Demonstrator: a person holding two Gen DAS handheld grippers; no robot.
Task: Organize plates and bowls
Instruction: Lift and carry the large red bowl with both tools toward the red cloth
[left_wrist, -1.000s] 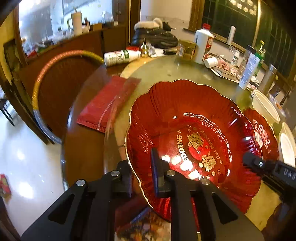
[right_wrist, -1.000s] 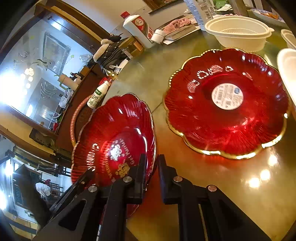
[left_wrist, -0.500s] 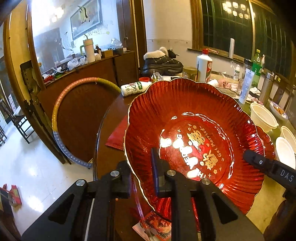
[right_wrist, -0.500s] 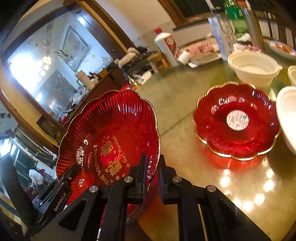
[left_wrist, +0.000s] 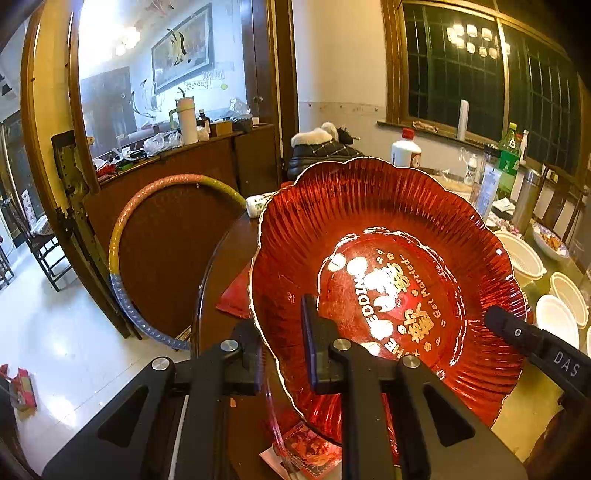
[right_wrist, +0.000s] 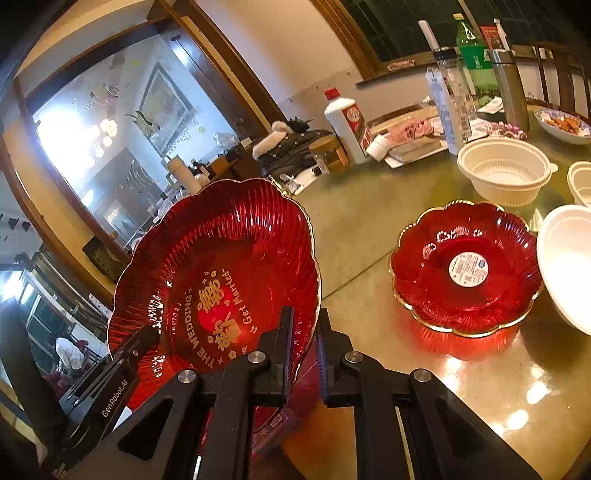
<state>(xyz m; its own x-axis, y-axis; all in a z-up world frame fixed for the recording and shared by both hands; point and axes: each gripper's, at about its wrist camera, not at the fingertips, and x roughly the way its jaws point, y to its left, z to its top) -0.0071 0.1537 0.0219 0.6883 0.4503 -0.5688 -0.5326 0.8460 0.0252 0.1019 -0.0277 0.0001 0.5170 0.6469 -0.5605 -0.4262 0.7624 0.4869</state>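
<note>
You are early in the job. Both of your grippers have one red scalloped plate (left_wrist: 388, 280) between them, lifted clear of the worktop (right_wrist: 369, 229) and tipped up on edge. The left gripper (left_wrist: 284, 343) has its fingers pinched narrow on the plate's near rim, and the right gripper (right_wrist: 304, 354) has its fingers pinched narrow on the opposite rim. A second red plate (right_wrist: 465, 269) of the same kind lies flat on the worktop, well apart to the right, and it looks like the natural place to stack the one you hold. Beside it sit a white strainer bowl (right_wrist: 506, 170) and a white bowl (right_wrist: 565, 258), neither yet nested, so most of the sorting is left.

The room is a dim dining room with a dark window (left_wrist: 454, 66) and a glass-fronted cabinet (left_wrist: 147, 85). The worktop is round, glossy and greenish, and its far side is crowded: a white bottle (right_wrist: 347, 122), a green bottle (right_wrist: 474, 48), a dish of food (right_wrist: 561, 123).
</note>
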